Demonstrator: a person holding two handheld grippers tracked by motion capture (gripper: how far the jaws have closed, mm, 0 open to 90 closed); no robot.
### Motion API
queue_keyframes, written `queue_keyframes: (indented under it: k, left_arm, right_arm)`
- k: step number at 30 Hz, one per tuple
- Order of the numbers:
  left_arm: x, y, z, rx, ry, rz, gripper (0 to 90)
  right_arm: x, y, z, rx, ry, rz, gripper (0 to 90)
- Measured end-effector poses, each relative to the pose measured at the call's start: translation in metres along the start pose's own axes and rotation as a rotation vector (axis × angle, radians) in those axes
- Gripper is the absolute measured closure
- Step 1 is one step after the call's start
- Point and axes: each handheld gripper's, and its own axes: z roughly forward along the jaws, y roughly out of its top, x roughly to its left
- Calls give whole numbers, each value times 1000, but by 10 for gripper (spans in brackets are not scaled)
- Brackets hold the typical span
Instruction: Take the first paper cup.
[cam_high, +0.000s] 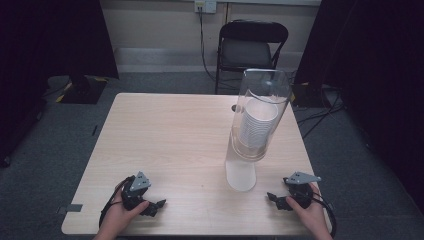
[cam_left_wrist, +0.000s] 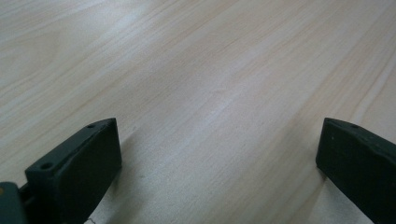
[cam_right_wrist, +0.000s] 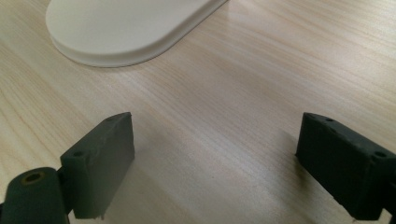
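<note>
A tall clear tube (cam_high: 260, 115) stands on a white base (cam_high: 240, 175) at the table's centre right, with a stack of white cups (cam_high: 256, 125) inside it. My left gripper (cam_high: 156, 206) rests near the table's front left, held by a hand; its jaws stand wide apart over bare wood (cam_left_wrist: 219, 140). My right gripper (cam_high: 274, 199) rests near the front right, a little right of the white base. It too is open with nothing between its fingers, and the rounded edge of the white base (cam_right_wrist: 121, 28) lies just ahead of it.
The light wooden table (cam_high: 170, 140) stands on grey carpet. A black folding chair (cam_high: 250, 47) sits behind its far edge. Dark curtains hang at both sides, and cables run on the floor at the right.
</note>
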Motion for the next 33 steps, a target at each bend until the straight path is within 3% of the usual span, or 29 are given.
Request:
queue_keyframes:
  k: [10, 13, 14, 18, 20, 26, 33]
  left_arm:
    - [0, 0, 0, 0, 0, 0, 0]
    - [0, 0, 0, 0, 0, -1, 0]
    - [0, 0, 0, 0, 0, -1, 0]
    - [0, 0, 0, 0, 0, -1, 0]
    - [0, 0, 0, 0, 0, 0, 0]
    - [0, 0, 0, 1, 0, -1, 0]
    - [0, 0, 0, -1, 0, -1, 0]
  right_arm:
    - [7, -1, -2, -6, -3, -1, 134]
    - [12, 4, 0, -17, -3, 86, 152]
    - [14, 7, 0, -34, 14, 102, 156]
    - [25, 27, -3, -98, 39, 48, 157]
    - [28, 32, -4, -115, 53, 47, 161]
    - [45, 64, -4, -268, 74, 37, 149]
    - [52, 83, -3, -334, 83, 20, 158]
